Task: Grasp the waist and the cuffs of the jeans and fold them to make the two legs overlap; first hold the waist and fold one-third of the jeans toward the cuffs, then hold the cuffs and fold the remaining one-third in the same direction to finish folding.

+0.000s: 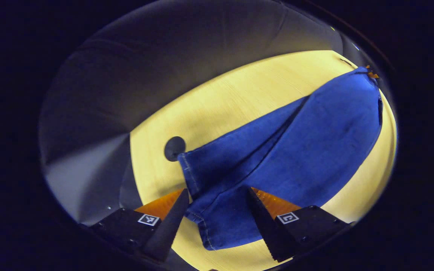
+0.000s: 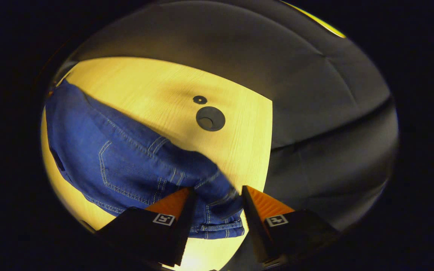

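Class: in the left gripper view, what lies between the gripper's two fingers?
The jeans' cuff end, lying flat on the table between the open left gripper's fingers.

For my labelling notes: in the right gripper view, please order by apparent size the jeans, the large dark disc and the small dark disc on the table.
1. jeans
2. large dark disc
3. small dark disc

The small disc lies farther from the camera, so its true size is less certain.

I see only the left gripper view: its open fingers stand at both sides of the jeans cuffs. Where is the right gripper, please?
Observer: The right gripper is open, its fingers either side of the waist corner.
Operator: Which face of the jeans is up there?
Observer: The back: a back pocket and belt loops show.
Operator: Anything else near?
Observer: Two dark round discs on the table, apart from the jeans.
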The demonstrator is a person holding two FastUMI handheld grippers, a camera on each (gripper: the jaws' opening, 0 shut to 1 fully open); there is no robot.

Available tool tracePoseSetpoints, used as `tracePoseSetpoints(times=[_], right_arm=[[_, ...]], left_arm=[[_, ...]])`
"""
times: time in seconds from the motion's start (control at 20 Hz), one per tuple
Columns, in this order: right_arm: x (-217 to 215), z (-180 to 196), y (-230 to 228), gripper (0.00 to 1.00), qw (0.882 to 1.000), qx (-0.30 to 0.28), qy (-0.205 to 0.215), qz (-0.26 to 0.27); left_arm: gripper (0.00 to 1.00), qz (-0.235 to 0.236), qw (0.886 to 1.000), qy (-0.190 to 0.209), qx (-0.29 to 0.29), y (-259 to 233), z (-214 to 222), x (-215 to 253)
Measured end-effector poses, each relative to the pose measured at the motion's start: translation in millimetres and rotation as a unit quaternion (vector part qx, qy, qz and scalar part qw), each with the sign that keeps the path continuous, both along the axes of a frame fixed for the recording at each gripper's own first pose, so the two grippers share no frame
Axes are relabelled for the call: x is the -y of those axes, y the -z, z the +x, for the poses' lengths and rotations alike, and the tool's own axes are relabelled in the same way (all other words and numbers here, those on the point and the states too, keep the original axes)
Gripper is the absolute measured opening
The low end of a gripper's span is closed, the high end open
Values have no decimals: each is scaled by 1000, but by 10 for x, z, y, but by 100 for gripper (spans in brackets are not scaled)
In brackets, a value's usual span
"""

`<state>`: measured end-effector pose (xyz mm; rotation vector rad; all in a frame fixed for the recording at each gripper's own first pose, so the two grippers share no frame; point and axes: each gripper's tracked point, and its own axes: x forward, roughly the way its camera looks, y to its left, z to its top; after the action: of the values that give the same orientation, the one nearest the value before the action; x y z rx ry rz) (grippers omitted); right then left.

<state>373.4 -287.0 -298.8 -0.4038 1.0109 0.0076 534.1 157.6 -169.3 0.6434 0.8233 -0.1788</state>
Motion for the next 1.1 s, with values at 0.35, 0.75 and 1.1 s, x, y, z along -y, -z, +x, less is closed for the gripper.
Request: tracePoseSetpoints(times=[0.35,0.75,1.1], right_arm=[[-280,-565,-289,98,977,98,111,153],[-223,-763,-281,98,874,248,312,279],[150,-650,193,98,837,254,417,248]], left_arm=[[98,-73,980,-29,182,-864,-353,342],[98,-249,918,-94,293,-927,-1347,1609],[99,-296,925,-53,231,-464,-1886,2530]])
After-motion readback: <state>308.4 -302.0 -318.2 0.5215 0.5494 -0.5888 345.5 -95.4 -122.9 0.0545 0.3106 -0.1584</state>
